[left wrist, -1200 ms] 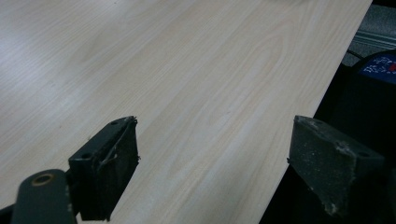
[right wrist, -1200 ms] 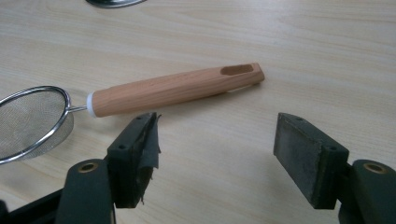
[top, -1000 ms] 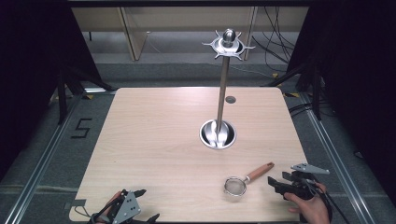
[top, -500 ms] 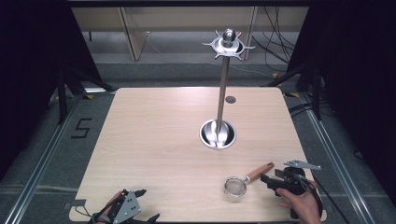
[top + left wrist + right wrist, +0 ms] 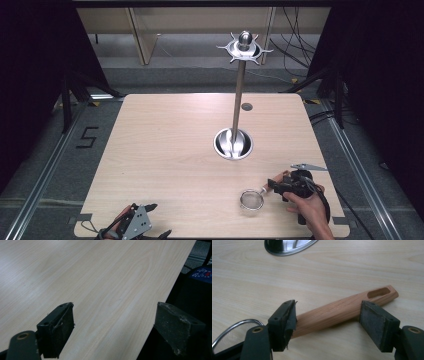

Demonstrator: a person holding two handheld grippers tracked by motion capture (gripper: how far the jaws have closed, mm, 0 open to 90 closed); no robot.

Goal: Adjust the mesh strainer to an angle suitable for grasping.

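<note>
One small mesh strainer (image 5: 251, 199) with a wooden handle (image 5: 342, 311) lies near the front right of the wooden table (image 5: 165, 150), and the right gripper (image 5: 278, 185) is down at it, jaws spread wide and straddling the handle without pressing on it. The right gripper view shows what the high view hides: the handle runs across between the two black pads, a slot cut near its far end, and the wire rim of the strainer (image 5: 230, 331) curves in at the lower left. Beyond it on the table stands one tall metal stand (image 5: 239, 95), its round base (image 5: 233, 143) just behind the strainer and its hooked crown high up; its polished edge (image 5: 287, 246) gleams at the top of the right gripper view. Nothing sits between gripper and handle. One small dark disc (image 5: 247, 106) is set in the tabletop farther back. Over at the front left corner, the left gripper (image 5: 150, 220) hangs with jaws wide apart, bare tabletop (image 5: 100, 285) and the table's edge between them.
</note>
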